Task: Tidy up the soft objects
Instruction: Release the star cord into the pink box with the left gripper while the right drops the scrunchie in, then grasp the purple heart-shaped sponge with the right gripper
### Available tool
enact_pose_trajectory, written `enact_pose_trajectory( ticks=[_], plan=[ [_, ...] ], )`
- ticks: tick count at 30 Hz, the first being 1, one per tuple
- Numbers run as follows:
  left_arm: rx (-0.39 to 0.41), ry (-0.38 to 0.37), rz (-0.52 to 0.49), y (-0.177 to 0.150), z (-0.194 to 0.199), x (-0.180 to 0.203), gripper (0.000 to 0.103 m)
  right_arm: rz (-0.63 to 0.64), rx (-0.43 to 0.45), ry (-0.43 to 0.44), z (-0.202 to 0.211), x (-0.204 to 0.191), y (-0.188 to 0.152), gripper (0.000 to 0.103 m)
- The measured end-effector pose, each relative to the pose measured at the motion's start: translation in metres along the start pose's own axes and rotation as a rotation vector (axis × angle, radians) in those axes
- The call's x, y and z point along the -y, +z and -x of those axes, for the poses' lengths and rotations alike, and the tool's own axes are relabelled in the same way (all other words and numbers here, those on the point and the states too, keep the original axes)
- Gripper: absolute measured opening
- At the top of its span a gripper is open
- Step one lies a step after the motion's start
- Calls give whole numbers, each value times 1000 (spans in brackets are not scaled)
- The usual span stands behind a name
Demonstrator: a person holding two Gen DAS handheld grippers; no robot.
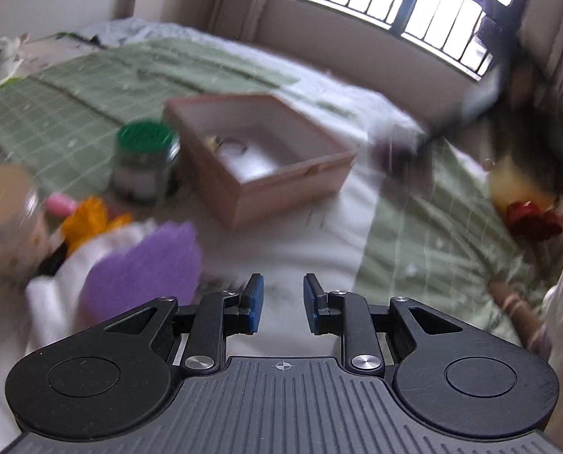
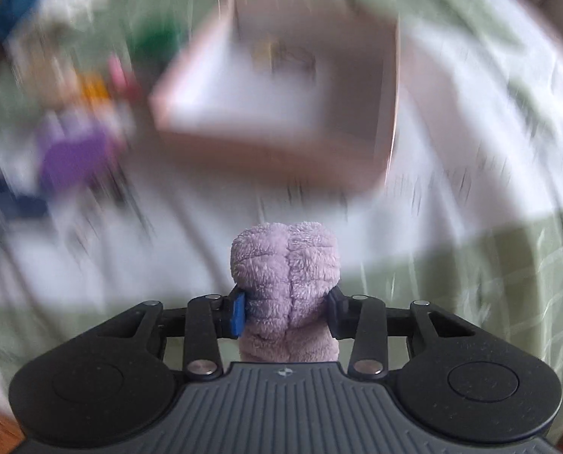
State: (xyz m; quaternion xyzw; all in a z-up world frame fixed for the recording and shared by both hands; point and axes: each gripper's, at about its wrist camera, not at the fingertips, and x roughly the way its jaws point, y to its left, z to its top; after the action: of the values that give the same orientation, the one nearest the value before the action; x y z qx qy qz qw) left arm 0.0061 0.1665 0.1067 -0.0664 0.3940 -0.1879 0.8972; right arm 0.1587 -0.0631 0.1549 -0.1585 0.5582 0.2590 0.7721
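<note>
Open box point(image 1: 260, 159) sits mid-bed point(image 1: 92, 87). Jar point(image 1: 145, 162) just left of box. Nearer, left of jar: pile of soft items point(image 1: 130, 265) beside a second jar point(image 1: 5, 212). Window point(image 1: 406, 11) behind bed. Plush piece point(image 2: 285, 283) sits between right gripper point(image 2: 286, 312) pads, box beyond it.

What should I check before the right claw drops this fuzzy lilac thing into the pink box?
1. Right claw grips the fuzzy lilac plush roll: ok, pads press both its sides.
2. Open pink rectangular box lies ahead of the roll: ok.
3. Room inside the box: ok, floor mostly bare; one small object, too blurred to identify.
4. Left claw out of the way: ok, open, empty, short of the box.
5. Green-lidded glass jar clear of the box: cannot tell, close beside it.
</note>
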Motion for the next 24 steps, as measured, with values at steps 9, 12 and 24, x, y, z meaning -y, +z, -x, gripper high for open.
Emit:
enact_pose_trajectory(
  ticks=[9, 12, 24],
  plan=[
    [-23, 94, -8, -7, 13, -17, 26, -217, 358, -20, 71, 3, 112, 91],
    [28, 127, 22, 6, 32, -33, 26, -116, 308, -64, 62, -27, 110, 91],
    [-52, 81, 209, 1, 6, -99, 25, 94, 50, -13, 12, -194, 120, 91]
  ],
)
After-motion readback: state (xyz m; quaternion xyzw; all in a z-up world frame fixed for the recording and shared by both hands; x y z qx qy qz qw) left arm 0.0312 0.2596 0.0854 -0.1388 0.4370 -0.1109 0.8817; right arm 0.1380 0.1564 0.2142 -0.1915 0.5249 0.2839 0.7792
